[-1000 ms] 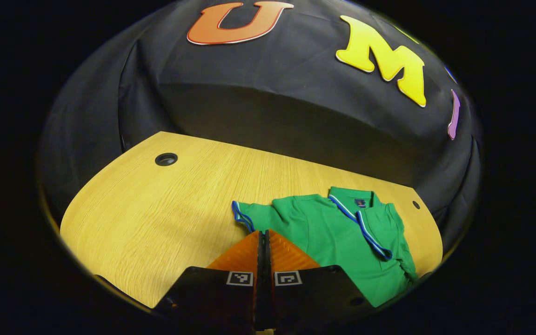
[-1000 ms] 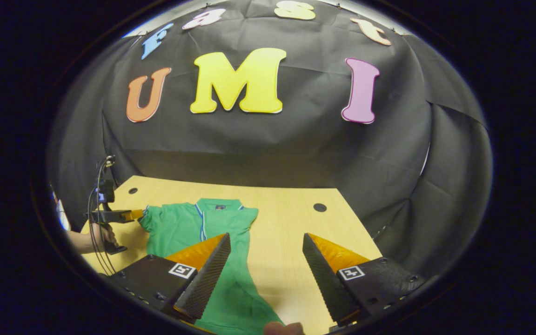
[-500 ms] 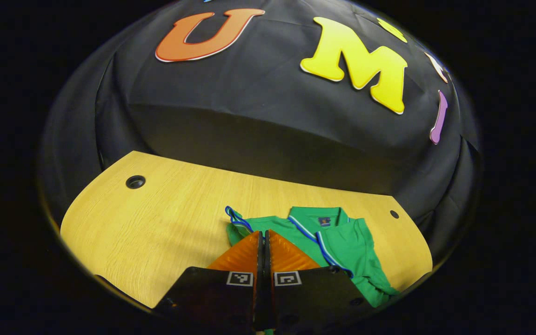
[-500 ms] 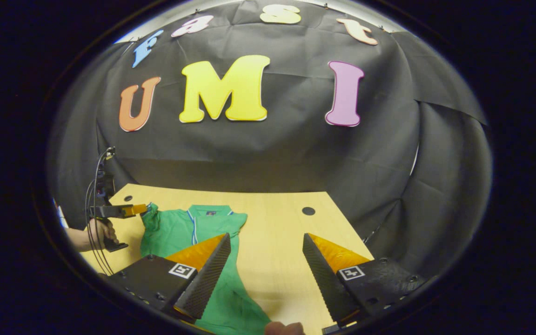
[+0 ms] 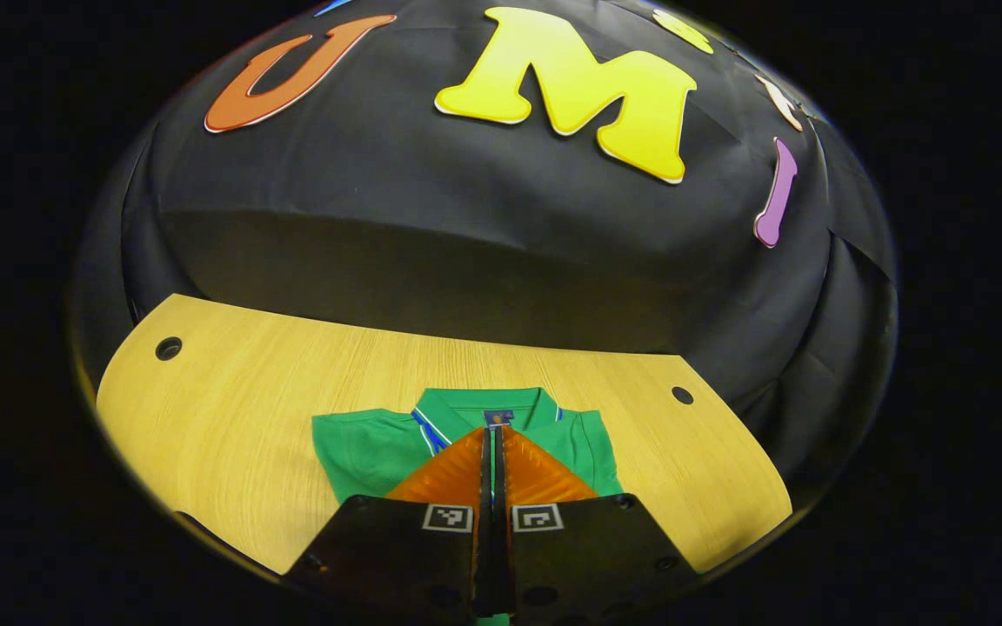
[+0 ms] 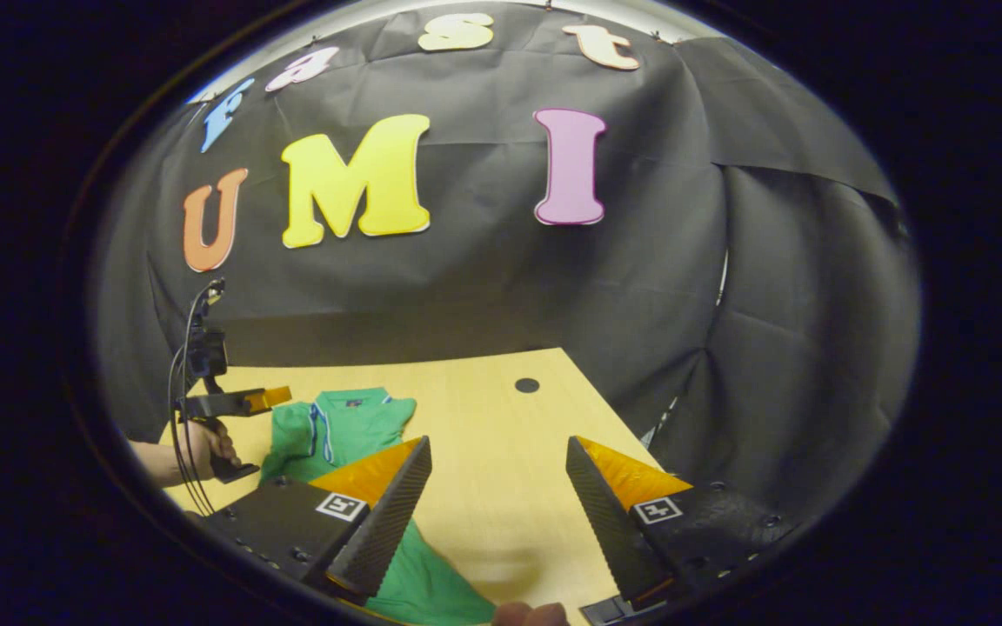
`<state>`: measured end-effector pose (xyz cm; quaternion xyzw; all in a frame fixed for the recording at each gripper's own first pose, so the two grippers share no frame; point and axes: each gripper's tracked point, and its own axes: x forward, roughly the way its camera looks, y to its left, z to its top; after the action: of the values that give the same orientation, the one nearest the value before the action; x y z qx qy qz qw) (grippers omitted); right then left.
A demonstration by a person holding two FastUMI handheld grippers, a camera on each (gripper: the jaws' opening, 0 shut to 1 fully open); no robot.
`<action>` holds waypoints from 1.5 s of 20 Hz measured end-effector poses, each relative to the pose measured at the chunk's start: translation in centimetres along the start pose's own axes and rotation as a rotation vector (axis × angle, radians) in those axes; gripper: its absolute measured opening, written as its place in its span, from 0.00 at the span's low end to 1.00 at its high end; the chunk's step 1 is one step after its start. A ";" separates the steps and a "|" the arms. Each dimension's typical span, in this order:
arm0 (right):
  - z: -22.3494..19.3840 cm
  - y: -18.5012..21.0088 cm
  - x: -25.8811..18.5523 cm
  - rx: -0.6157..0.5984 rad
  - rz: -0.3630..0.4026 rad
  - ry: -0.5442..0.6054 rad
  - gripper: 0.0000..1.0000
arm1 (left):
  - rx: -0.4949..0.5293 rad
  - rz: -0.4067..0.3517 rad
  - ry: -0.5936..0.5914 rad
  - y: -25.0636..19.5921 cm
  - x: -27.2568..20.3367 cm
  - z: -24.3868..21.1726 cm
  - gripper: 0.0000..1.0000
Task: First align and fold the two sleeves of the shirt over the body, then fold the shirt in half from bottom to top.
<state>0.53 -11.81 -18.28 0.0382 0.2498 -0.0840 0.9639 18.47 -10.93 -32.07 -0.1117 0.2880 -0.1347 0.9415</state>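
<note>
The green polo shirt with blue-and-white trim lies flat on the wooden table, collar toward the wall. My left gripper is over the shirt's chest just below the collar, shut on the shirt's sleeve, of which a thin strip of fabric shows between the fingers. In the right gripper view the shirt lies at the left, and a hand holds the left gripper above its shoulder. My right gripper stands open over bare table to the right of the shirt, with nothing between its fingers.
The table has round cable holes at the back left and back right. The black cloth wall rises close behind the table's far edge. Cables hang from the left gripper. Bare wood stretches to the right of the shirt.
My left gripper has carried the sleeve to the right, from beside the shirt to over its chest. My right gripper has swung right, away from the shirt, and is still open.
</note>
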 end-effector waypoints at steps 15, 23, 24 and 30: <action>-0.3 5.4 1.0 -0.113 0.221 0.008 0.95 | 0.066 0.209 -0.136 2.8 -10.9 3.3 0.99; -7.4 6.6 -0.5 -0.242 0.299 0.140 0.98 | 0.080 0.251 0.019 5.1 -23.8 -5.5 0.99; -8.4 6.5 -0.7 -0.260 0.304 0.162 0.98 | 0.081 0.262 0.053 5.6 -24.9 -7.1 0.99; -15.3 5.7 -2.5 -0.334 0.331 0.306 0.96 | 0.067 0.229 0.262 6.6 -30.0 -15.8 0.99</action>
<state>-7.85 -4.11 -30.19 -0.0686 0.3931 0.1234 0.9086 -13.22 2.69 -31.37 -0.0281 0.4144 -0.0493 0.9083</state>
